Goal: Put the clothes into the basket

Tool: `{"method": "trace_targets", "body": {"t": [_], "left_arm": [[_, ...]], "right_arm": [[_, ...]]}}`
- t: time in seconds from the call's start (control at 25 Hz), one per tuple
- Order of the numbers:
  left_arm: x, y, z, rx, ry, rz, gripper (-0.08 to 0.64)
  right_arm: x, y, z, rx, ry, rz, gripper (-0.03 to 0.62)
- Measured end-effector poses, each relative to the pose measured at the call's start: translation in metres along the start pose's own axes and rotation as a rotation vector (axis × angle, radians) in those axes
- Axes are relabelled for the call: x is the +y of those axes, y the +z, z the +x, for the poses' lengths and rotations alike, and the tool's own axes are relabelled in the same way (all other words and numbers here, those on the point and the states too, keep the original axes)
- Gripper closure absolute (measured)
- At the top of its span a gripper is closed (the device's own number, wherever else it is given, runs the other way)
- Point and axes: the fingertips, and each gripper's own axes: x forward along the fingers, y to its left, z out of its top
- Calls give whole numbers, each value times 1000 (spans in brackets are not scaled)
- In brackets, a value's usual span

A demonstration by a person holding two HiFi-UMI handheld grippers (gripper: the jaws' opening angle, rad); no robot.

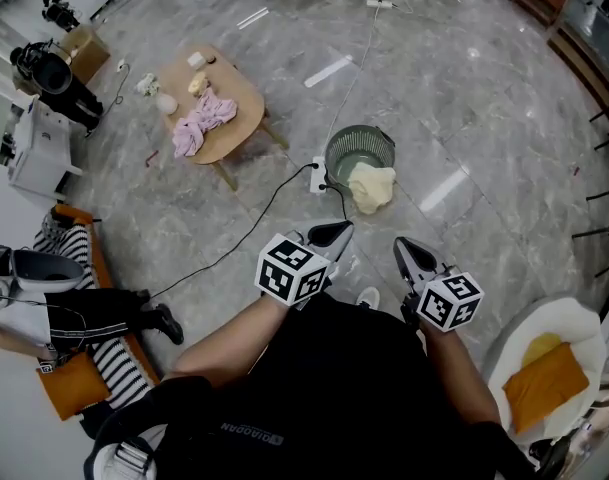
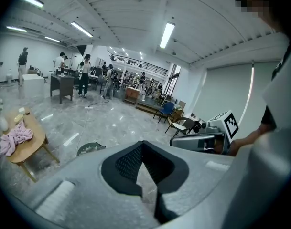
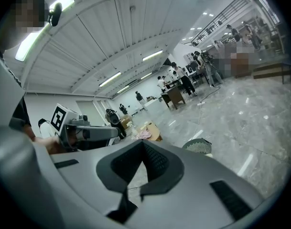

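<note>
A green wire basket (image 1: 359, 151) stands on the marble floor ahead of me. A cream garment (image 1: 372, 186) hangs over its near rim onto the floor. Pink clothes (image 1: 204, 120) lie in a heap on a low wooden table (image 1: 242, 118) to the far left. Both grippers are held close to my body, well short of the basket. My left gripper (image 1: 334, 230) is shut and holds nothing. My right gripper (image 1: 404, 248) is likewise shut and empty. The left gripper view shows the basket (image 2: 90, 148) and pink clothes (image 2: 14, 138) beyond its jaws (image 2: 144, 149). The right gripper view shows the basket (image 3: 199, 146) too.
A power strip (image 1: 317, 175) with black cables lies on the floor beside the basket. A chair with striped cloth and dark clothing (image 1: 79, 313) stands at my left. A white seat with an orange cushion (image 1: 546, 380) is at my right. Camera gear (image 1: 46, 68) sits far left.
</note>
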Motion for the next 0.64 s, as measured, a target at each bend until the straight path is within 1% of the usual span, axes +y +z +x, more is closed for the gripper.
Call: {"method": "trace_targets", "body": {"t": [0.12,0.28,0.64], "left_arm": [[-1,0,-2,-2,2,1,558],[-1,0,-2,-4,4,3,560],[-5,-2,-5,-5,4,10,558]], "right_arm": [[1,0,-2,-4,1,3,578],[-1,1,-3,-15,6,36,578],[2,-1,-7,-13,2,10,578]]}}
